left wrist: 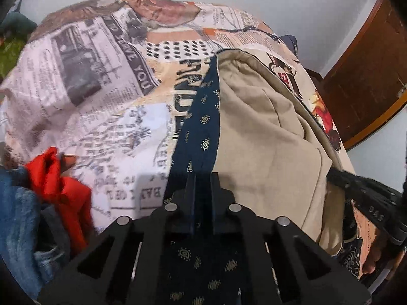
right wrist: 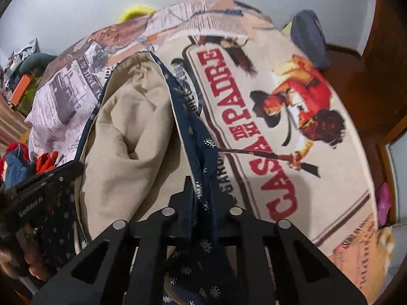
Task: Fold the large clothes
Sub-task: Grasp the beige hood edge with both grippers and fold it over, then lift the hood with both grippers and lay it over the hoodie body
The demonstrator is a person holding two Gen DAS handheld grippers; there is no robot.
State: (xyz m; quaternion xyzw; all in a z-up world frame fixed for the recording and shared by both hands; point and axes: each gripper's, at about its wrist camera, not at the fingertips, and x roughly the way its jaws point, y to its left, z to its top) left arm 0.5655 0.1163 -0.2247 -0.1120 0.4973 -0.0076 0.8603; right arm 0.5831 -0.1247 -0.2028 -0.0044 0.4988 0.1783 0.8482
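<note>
The garment, beige on its exposed inner face with a navy paisley-printed outer fabric showing at its edges, lies spread on the bed, which is covered by a sheet printed with newspaper panels and a "CASA DE MI PADRE" poster. The garment occupies the near-middle of the bed, the poster print to one side of it and the newspaper print to the other. Left gripper: jaws drawn narrow and pinched on a navy edge strip of the garment, which runs forward from between the fingers. Right gripper: jaws likewise narrow, clamped on a bunched fold of the navy edge, which rises from the fingers toward the far end of the beige panel. Each gripper's body is visible at the margin of the other's view, placing the two on opposite sides of the beige panel. A red cloth and blue denim lie heaped at the bed's near left edge. A yellow item shows beyond the far edge, and a dark blue item sits at the far right corner. A brown wooden door stands beyond the right edge.
</note>
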